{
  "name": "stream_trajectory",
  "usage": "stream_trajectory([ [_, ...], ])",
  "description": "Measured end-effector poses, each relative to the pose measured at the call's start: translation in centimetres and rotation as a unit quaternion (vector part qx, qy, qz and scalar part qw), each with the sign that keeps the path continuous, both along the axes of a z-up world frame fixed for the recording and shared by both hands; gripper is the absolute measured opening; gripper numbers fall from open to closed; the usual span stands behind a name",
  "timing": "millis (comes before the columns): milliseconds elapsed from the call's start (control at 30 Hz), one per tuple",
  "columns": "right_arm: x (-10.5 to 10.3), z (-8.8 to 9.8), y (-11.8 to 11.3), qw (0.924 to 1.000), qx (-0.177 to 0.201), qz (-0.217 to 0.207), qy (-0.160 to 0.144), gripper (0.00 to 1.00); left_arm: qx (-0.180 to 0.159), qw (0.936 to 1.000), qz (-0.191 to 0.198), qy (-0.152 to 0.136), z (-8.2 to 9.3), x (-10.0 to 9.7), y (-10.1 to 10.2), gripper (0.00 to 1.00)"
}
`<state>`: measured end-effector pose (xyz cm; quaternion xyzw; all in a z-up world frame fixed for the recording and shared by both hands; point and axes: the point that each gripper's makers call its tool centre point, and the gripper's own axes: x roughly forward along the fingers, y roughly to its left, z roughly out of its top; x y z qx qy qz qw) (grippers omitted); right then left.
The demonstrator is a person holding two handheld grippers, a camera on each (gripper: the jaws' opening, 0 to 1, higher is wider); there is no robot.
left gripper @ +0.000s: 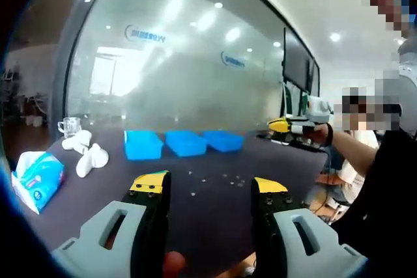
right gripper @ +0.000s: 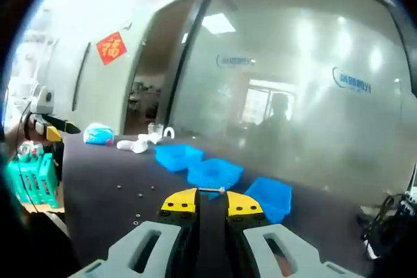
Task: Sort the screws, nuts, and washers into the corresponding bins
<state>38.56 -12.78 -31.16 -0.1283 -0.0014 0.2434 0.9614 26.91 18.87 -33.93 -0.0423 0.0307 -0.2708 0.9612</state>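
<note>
A: Risk. Right gripper [right gripper: 212, 193] jaws closed on a small screw [right gripper: 212, 190], pinched only at the tips, held above the surface [right gripper: 98, 180] just short of the bins [right gripper: 215, 172]. Thin hold; a tilt or a bump could drop it among the loose parts [right gripper: 140, 194].

B: Left gripper [left gripper: 212, 187]?

A: Jaws open, holding nothing, hovering short of the scattered parts [left gripper: 221, 179]. Those are tiny and close together; a wide closure may catch two or push them apart.

B: Surface, room?

A: Dark surface. Left of the bins [left gripper: 186, 142]: tissue pack [left gripper: 38, 177], white objects [left gripper: 88, 154], glass mug [left gripper: 69, 125]. Behind the bins, a frosted glass wall [left gripper: 195, 76]; a person [left gripper: 365, 161] sits to the right.
</note>
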Motion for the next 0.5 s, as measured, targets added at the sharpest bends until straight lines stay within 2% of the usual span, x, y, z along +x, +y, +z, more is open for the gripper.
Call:
stream_trajectory([
  [233,0.3,1.1,-1.3,0.9983,0.016,-0.043,-0.035,0.11,0.002,1.0,-0.005,0.0,0.1,-0.1,-0.4,0.48],
  [500,3.7,1.5,-2.9,0.9955,0.034,-0.08,-0.038,0.11,0.0,1.0,-0.005,-0.001,0.0,-0.1,-0.4,0.48],
])
